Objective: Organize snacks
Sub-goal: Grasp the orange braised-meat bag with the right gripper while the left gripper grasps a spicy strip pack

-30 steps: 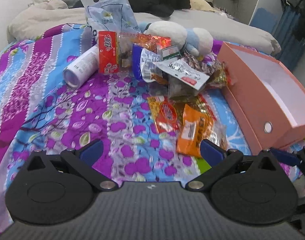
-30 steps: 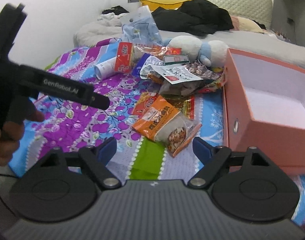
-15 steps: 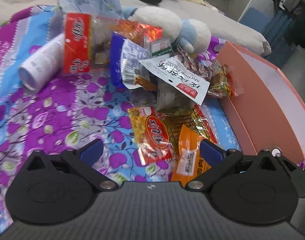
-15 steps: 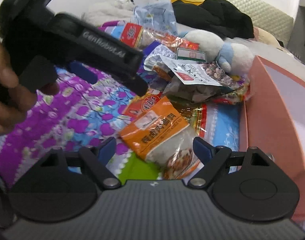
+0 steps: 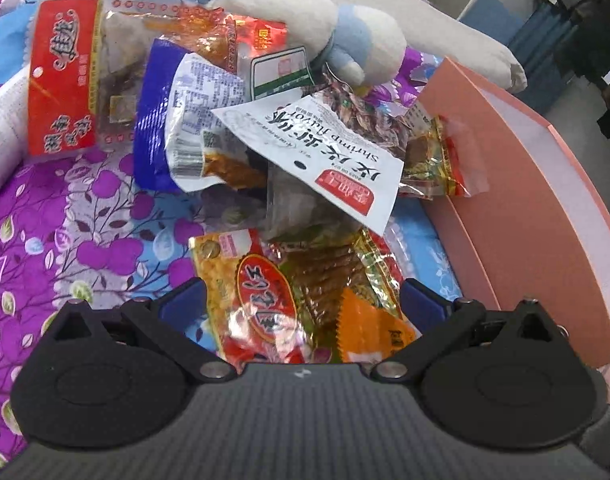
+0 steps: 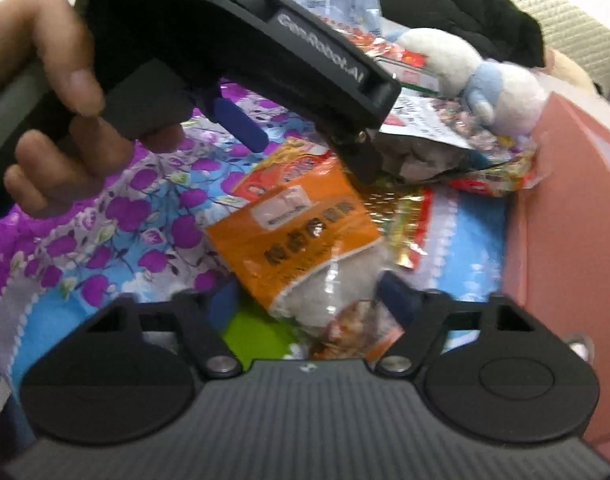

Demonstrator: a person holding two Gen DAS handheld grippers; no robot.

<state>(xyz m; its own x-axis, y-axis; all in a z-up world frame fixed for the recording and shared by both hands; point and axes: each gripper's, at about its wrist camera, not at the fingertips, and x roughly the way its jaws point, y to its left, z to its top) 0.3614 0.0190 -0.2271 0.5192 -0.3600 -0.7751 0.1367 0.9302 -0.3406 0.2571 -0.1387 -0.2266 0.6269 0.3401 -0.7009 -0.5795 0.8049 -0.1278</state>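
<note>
A bed with a bright bedspread (image 5: 85,248) of purple flowers and blue stripes holds a heap of snack bags. In the left wrist view, a white tube (image 5: 1,136) lies at the far left edge. Next to it sits a red bag with white writing (image 5: 61,84), and then a blue and white bag (image 5: 173,116). In the middle lies a white bag with a red label (image 5: 325,156), tilted on top of the heap. Behind it, at the top of the frame, rests a white and blue plush toy (image 5: 333,36). Low in the middle, a yellow and red bag (image 5: 257,300) lies between the fingers of the left gripper (image 5: 303,306). Those blue fingers stand wide apart and do not press on the bag. Just to the right of it, an orange bag (image 5: 369,328) pokes out. On the right side stands a pink box (image 5: 545,216), open at the top, with nothing seen in the part that shows. In the right wrist view, a hand (image 6: 53,120) at the upper left holds the black left gripper (image 6: 305,152), which reaches down over the heap. The orange bag (image 6: 305,232) fills the middle, and its clear lower end lies between the fingers of the right gripper (image 6: 313,300). Those fingers are closing in, but they do not squeeze the bag yet. The pink box (image 6: 565,240) is at the right edge.
</note>
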